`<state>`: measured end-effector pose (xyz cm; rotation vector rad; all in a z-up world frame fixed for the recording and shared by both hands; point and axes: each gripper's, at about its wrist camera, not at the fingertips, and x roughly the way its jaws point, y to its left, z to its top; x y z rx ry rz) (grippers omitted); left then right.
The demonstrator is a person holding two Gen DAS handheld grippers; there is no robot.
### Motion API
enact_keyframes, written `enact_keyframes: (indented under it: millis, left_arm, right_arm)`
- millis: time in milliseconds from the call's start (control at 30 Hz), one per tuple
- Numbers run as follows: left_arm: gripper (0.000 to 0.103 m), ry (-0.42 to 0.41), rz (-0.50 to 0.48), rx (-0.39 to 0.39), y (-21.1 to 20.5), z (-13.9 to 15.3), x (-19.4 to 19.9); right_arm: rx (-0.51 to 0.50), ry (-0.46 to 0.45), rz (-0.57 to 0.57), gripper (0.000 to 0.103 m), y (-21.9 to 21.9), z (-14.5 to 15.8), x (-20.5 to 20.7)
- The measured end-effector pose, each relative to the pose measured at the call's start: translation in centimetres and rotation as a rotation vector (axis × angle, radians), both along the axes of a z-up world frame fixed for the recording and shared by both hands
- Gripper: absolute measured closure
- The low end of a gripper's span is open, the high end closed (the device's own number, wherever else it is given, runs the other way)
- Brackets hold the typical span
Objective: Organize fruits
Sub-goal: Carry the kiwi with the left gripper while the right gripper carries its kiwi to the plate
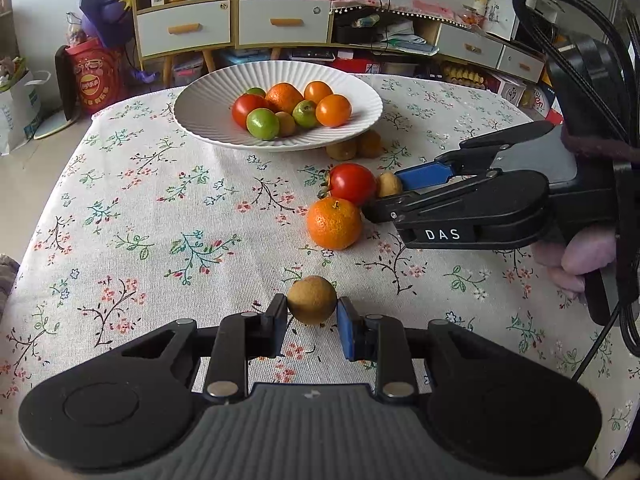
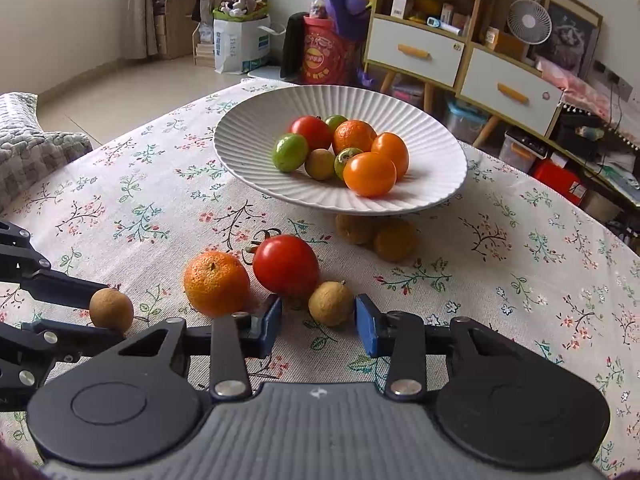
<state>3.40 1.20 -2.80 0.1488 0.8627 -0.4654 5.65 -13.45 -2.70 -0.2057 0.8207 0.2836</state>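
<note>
My left gripper (image 1: 312,302) is shut on a small brown round fruit (image 1: 312,299) just above the flowered tablecloth; the right wrist view shows that fruit (image 2: 111,310) at the far left. My right gripper (image 2: 318,305) straddles a second small brown fruit (image 2: 331,304) lying on the cloth. Its right pad touches the fruit, while a gap shows at the left pad. Close beside this fruit sit a red tomato (image 2: 286,264) and an orange mandarin (image 2: 216,284). Behind them a white ribbed plate (image 2: 240,152) holds several orange, green, red and brown fruits.
Two more brown fruits (image 2: 354,228) (image 2: 394,240) lie in the shade under the plate's near rim. The tablecloth (image 1: 140,220) stretches to the left of the fruits. A person's hand (image 1: 576,256) holds the right gripper's handle. Cabinets and clutter stand beyond the table.
</note>
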Motion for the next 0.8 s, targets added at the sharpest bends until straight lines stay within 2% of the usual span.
enact_keyframes:
  millis: [133,400,800]
  left_arm:
    - [0.083,0.0,0.003,0.0,0.0,0.1,0.0]
    - [0.083,-0.005,0.012,0.003,0.0,0.3,0.1]
    - [0.083,-0.043,0.054,-0.022,0.2,1.6,1.7]
  right_arm:
    - [0.007,-0.002,-0.006,0.08,-0.3,0.2,0.3]
    - [0.03,0.006,-0.001,0.081,-0.6,0.5,0.1]
    - [0.119,-0.034,-0.01,0.081,-1.3,3.3,-0.2]
